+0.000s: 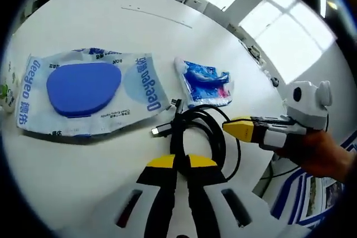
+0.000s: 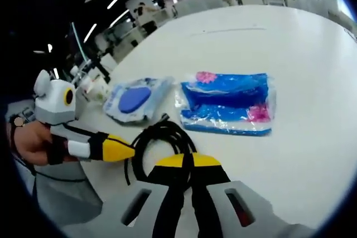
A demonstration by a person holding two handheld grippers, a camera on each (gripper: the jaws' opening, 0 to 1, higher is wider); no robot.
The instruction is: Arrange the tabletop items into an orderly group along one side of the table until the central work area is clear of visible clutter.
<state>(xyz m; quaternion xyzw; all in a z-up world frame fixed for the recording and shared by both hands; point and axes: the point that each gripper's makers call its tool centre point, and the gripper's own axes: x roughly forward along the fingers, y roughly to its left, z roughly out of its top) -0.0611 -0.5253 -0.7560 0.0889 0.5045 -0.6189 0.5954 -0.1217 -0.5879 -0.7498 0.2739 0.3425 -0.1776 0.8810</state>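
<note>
On the white table (image 1: 83,176) lies a coiled black cable (image 1: 195,124), and both grippers meet at it. In the left gripper view, the left gripper (image 1: 181,163) has its two yellow-tipped jaws pressed close together, with a strand of the cable running down between them, so it looks to be pinching the cable. The cable's metal plug end (image 1: 158,131) sticks out to the left of the coil. The right gripper (image 1: 237,126) comes in from the right, held by a person's hand (image 1: 315,151), and its yellow tip touches the coil. Beyond the cable sits a flat pack of wet wipes (image 1: 83,93) with a big blue lid (image 1: 83,87). Just beside it, to the right, is a smaller blue and pink plastic packet (image 1: 206,85). In the right gripper view, the right gripper's own jaws are also shut tight on the cable loop (image 2: 162,137), with the yellow tips touching. The left gripper (image 2: 114,147) reaches in from the left. The blue and pink packet (image 2: 228,104) lies just behind the cable, and the wipes pack (image 2: 136,100) is to its left.
</note>
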